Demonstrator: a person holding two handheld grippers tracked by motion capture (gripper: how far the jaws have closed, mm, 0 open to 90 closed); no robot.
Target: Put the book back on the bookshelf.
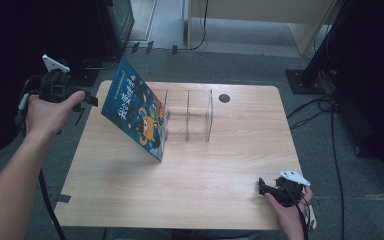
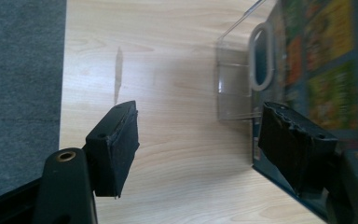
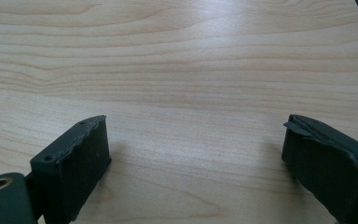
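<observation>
Looking down from the high view, I see the book [image 1: 139, 111] leaning tilted against the left end of the clear rack [image 1: 192, 116], its lower edge on the wooden surface [image 1: 180, 185] and its colourful cover facing the near left. The rack stands at the far middle of the surface, with upright clear dividers. My left tool [image 1: 87, 100] is held off the far left edge of the surface, just beside the book's upper corner and apart from it. In the left gripper view, my left tool [image 2: 198, 140] has its jaws spread with bare wood between them; one pad sits in front of the book's [image 2: 328, 70] lower edge, and I cannot tell whether it touches. The rack's [image 2: 235, 79] clear wall shows just beyond, with an oval cut-out handle at the book's edge. My right tool [image 1: 263, 188] rests at the near right corner of the surface, well apart from book and rack. In the right gripper view, my right tool [image 3: 193, 149] has its jaws spread wide, with bare surface [image 3: 177, 56] between them.
</observation>
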